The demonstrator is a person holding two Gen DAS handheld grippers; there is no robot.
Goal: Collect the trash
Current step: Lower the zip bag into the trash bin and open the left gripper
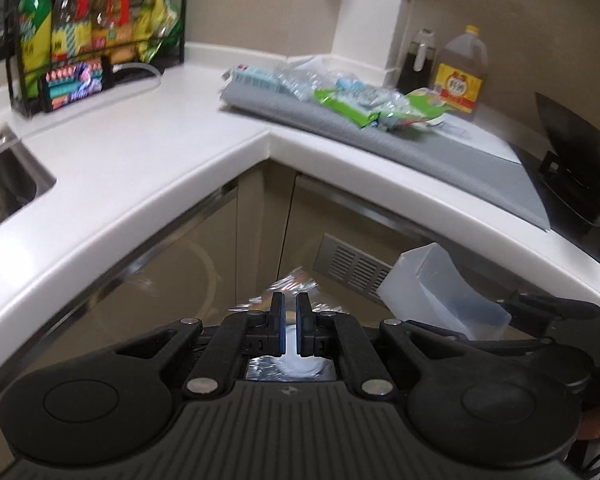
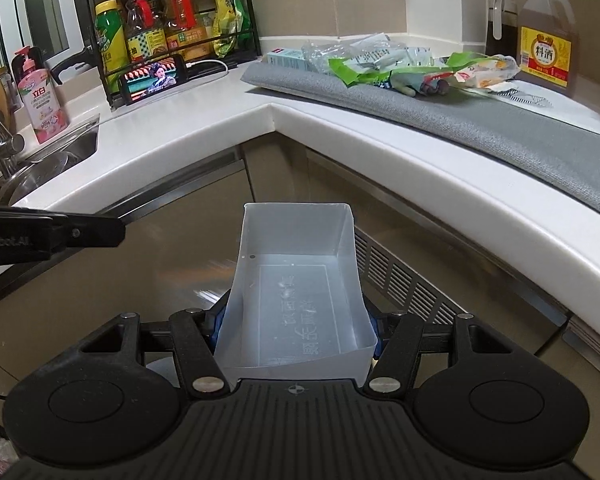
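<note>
Below the edge of a corner kitchen surface (image 2: 204, 116), the right tool (image 2: 294, 336) clamps a thin translucent plastic box (image 2: 296, 280) by its side walls, while the left tool (image 1: 290, 320), pinched shut, holds a crinkled clear wrapper (image 1: 292, 280). The box looks light and flexible, likely to bow if squeezed hard; the film is limp and slippery, best nipped at a fold. More wrappers (image 2: 400, 62), too tangled to count, lie on one grey mat (image 2: 480, 120).
</note>
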